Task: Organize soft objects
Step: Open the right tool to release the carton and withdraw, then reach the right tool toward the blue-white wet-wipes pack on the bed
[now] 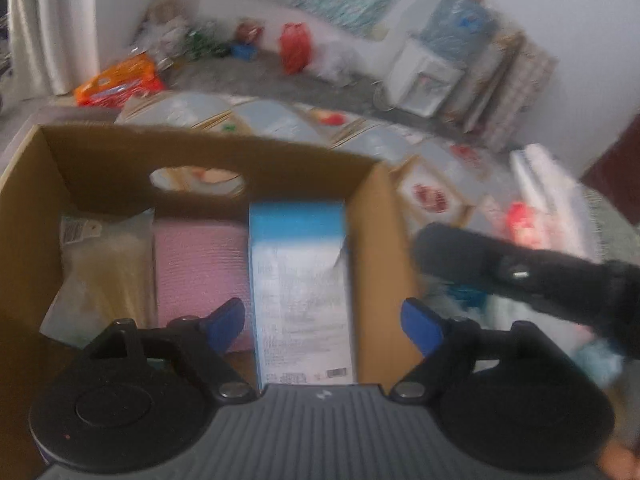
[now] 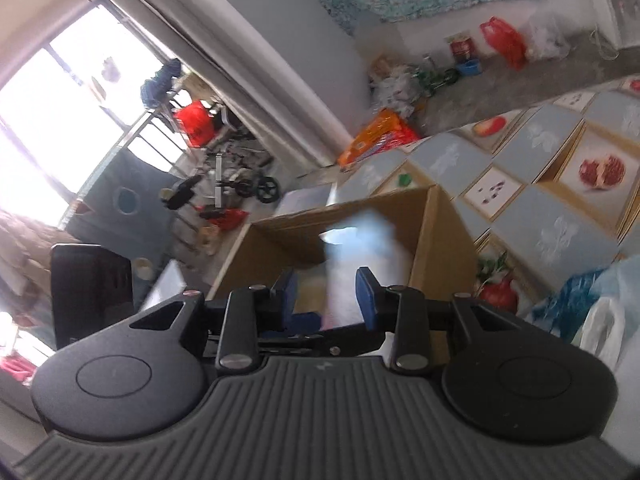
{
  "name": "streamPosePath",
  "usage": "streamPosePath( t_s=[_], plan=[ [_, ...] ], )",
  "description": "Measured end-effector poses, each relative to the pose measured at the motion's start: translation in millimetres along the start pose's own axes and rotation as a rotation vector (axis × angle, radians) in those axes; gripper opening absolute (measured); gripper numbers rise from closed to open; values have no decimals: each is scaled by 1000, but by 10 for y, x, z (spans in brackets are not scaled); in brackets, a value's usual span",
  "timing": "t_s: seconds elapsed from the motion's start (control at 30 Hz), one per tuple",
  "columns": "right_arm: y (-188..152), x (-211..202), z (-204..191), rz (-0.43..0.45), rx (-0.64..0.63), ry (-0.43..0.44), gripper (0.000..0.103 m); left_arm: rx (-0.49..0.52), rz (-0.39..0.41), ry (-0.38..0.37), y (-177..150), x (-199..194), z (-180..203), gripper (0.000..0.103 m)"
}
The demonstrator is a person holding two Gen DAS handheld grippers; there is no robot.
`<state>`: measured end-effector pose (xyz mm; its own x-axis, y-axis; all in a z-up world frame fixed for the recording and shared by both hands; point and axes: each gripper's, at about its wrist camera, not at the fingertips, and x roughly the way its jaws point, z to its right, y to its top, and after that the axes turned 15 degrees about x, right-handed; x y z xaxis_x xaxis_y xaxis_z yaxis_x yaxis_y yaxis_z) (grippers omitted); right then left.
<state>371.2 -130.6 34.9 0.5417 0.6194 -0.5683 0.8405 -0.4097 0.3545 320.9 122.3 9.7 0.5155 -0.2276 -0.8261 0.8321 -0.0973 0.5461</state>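
Note:
An open cardboard box [image 1: 380, 256] fills the left wrist view. Inside it, side by side, lie a clear bag of beige stuff [image 1: 104, 272], a pink soft pack [image 1: 196, 268] and a blue-and-white pack [image 1: 300, 280]. My left gripper [image 1: 324, 326] hovers over the box, open wide. The blue-and-white pack lies below its gap and neither pad presses on it. My right gripper [image 2: 327, 296] points at the same box [image 2: 440, 236] from the side, jaws narrow with a gap. The blurred white pack [image 2: 360, 252] lies beyond them, not gripped.
A black, blurred part of the other hand tool [image 1: 520, 272] crosses to the right of the box. Cartons with fruit pictures [image 2: 600, 172] lie behind it. An orange pack [image 1: 120, 80], a red bag [image 1: 295, 46] and plastic bags [image 2: 600, 320] lie around. A black block [image 2: 92, 288] stands left.

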Motion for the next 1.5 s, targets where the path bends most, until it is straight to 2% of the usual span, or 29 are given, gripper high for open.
streamPosePath(
  t_s=[0.13, 0.33, 0.53, 0.63, 0.7, 0.77, 0.87, 1.0, 1.23, 1.37, 1.5],
  plan=[
    [-26, 70, 48, 0, -8, -4, 32, -22, -25, 3, 12, 163, -26, 86],
    [-32, -70, 107, 29, -14, 16, 33, 11, 14, 40, 30, -9, 33, 86],
    [-180, -701, 207, 121, 23, 89, 51, 42, 107, 88, -29, -521, 225, 87],
    [-416, -1078, 339, 169, 64, 147, 58, 84, 156, 100, -168, -827, 410, 89],
    [-621, -1311, 468, 193, 89, 181, 67, 112, 204, 89, -276, -1012, 557, 92],
    [-795, -1493, 610, 209, 94, 212, 72, 152, 238, 68, -372, -1161, 725, 94],
    [-1039, -1799, 884, 248, 147, 209, 73, 213, 252, 42, -455, -1278, 1047, 94],
    [-1378, -2248, 1296, 347, 224, 191, 74, 312, 257, -5, -534, -1297, 1529, 94],
    [-1883, -3037, 1903, 545, 296, 57, 76, 496, 222, -88, -679, -1121, 2454, 94],
    [-2057, -3352, 2297, 652, 372, 19, 78, 521, 270, -118, -824, -1082, 2866, 94],
    [-2125, -3410, 2684, 690, 447, 6, 79, 476, 293, -154, -944, -974, 3100, 94]
  ],
)
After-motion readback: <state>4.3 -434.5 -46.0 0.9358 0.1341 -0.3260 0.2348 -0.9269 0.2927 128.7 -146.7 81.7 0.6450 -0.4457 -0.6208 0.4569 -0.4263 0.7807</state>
